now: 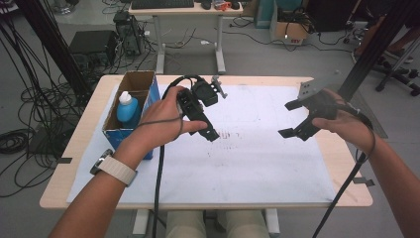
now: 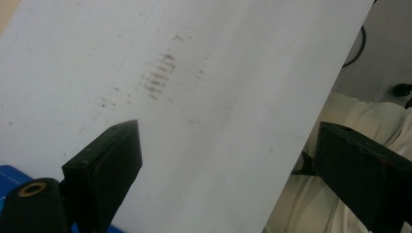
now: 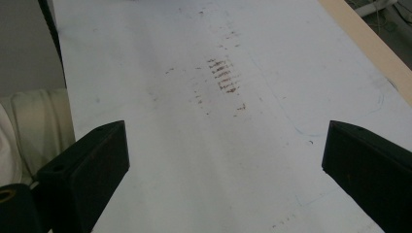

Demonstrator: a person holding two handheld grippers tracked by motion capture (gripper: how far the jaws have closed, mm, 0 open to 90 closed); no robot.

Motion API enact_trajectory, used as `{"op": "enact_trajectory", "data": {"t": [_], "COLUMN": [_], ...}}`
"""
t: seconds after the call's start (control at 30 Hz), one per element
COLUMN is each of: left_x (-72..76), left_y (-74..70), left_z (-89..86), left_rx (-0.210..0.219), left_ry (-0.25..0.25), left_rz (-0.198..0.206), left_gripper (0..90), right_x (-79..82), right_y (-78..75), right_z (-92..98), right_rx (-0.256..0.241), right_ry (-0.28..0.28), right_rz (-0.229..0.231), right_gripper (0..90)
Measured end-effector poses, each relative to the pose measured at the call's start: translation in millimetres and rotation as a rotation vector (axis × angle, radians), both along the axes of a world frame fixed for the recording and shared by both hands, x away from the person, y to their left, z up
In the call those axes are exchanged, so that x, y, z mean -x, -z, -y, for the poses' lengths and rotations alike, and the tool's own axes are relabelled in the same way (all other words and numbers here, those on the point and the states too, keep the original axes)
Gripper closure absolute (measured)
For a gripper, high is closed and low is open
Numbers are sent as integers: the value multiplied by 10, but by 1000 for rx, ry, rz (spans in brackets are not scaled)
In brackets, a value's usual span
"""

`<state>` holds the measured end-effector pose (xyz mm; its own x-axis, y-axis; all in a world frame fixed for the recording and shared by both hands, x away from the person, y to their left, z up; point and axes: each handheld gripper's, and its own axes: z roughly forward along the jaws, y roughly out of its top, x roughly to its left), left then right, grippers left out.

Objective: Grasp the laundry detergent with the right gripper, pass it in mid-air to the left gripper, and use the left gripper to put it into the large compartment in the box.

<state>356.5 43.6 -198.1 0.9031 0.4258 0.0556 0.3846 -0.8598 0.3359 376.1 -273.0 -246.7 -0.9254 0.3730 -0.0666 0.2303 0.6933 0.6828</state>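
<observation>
Both grippers, left (image 1: 210,130) and right (image 1: 291,119), hover wide open and empty mid-frame, so the bottle (image 1: 127,110) left of centre in its box (image 1: 148,84) looks ungrasped.

The box (image 1: 130,106) hides the bottle (image 1: 127,109) below its shoulders, the left hand (image 1: 166,116) covers much of the left gripper (image 1: 212,134), and the smudges (image 1: 232,135) on the worktop (image 1: 257,163) are too faint to read.
</observation>
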Motion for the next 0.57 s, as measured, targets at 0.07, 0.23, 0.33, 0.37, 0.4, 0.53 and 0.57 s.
{"op": "enact_trajectory", "data": {"t": [0.07, 0.23, 0.33, 0.37, 0.4, 0.53, 0.57], "left_x": [-5, -15, -16, -17, -19, -23, -25], "left_y": [3, 7, 8, 7, 8, 6, 5], "left_z": [5, 14, 11, 9, 5, -7, -9], "left_rx": [0, 1, 2, 4, 7, 15, 14], "left_ry": [0, 3, 2, 1, -1, -6, -6], "left_rz": [-1, -5, -3, -3, -4, 0, 1], "left_gripper": [109, 109, 110, 110, 110, 110, 110], "right_x": [-7, -30, -4, -9, -9, -22, -24], "right_y": [-2, -3, 10, 11, 11, 30, 29], "right_z": [4, -1, -5, -3, 0, 0, 4], "right_rx": [6, 17, 6, 10, 13, 5, 10], "right_ry": [-6, -32, 1, -6, -6, -16, -21], "right_rz": [3, 15, -7, -4, -6, 8, 6], "right_gripper": [30, 30, 30, 30, 30, 30, 30]}}
